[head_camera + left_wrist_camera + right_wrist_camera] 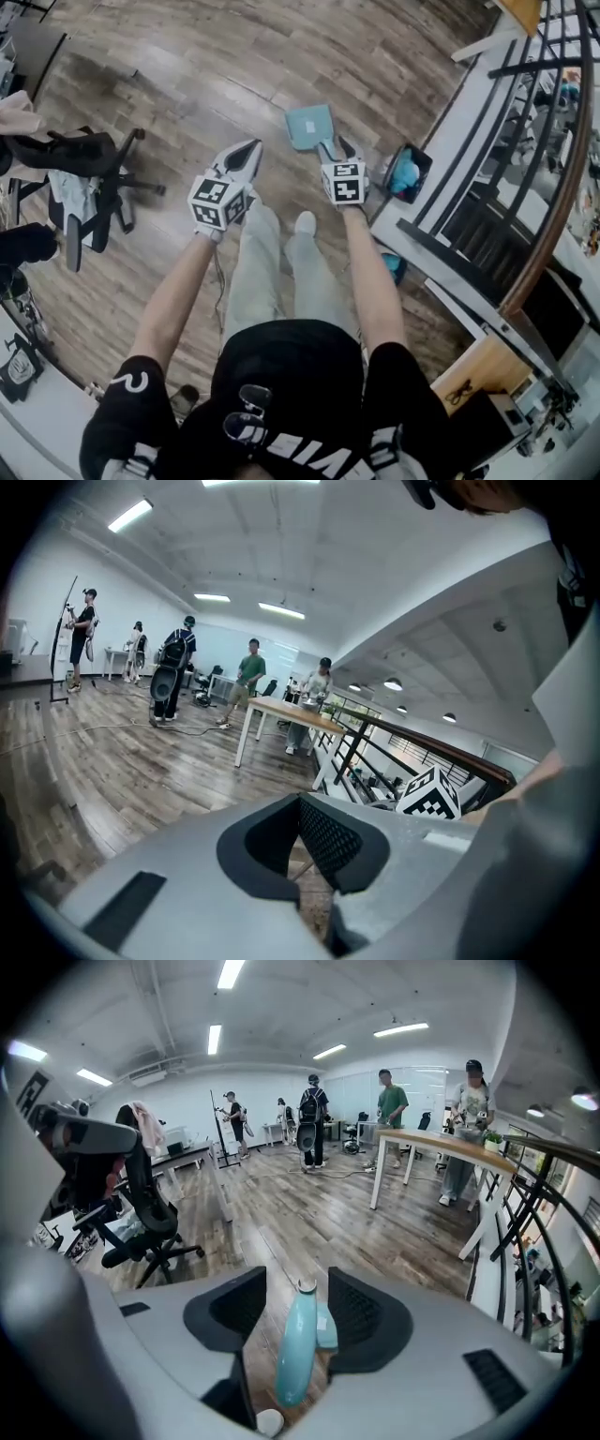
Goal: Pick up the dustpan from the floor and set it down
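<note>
The light blue dustpan is low over the wood floor ahead of the person's feet; whether it rests on the boards I cannot tell. Its handle runs back between the jaws of my right gripper. In the right gripper view that gripper stands open. The handle leans by the right pad, and a gap shows on its left side. My left gripper hovers to the left of the dustpan, apart from it. In the left gripper view the left gripper has its tips together with nothing between them.
A black office chair stands at the left. A black bin with something blue in it sits at the right, beside a dark railing. The person's feet are just behind the grippers. Several people and a table are farther off.
</note>
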### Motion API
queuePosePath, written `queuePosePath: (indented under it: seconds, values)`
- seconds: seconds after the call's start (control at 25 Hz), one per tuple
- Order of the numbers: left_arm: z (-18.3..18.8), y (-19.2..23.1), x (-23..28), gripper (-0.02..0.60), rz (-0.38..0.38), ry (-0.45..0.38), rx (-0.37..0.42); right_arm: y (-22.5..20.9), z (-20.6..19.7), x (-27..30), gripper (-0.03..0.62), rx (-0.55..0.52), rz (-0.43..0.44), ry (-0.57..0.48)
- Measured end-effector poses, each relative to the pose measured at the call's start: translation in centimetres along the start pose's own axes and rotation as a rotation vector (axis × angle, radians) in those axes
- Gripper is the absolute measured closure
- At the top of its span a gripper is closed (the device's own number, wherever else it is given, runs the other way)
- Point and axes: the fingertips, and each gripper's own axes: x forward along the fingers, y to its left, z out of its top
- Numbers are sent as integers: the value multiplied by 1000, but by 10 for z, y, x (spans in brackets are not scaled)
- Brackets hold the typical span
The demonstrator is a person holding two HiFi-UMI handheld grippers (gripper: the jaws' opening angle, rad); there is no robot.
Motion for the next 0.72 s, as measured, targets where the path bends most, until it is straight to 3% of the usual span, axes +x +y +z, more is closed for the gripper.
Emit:
queuePosePath:
  seconds: [0.44,0.64,0.72]
  values:
    - [-36,32,29,583,-19,62,-12,-12,-57,74,398,54,-44,167]
    - [-48,45,27,583,-6,86,-23,-16,-69,86,434,63,-69,212]
    - [-51,48,26,583,-3,91,-29,-18,-76,88,483,60,-90,243]
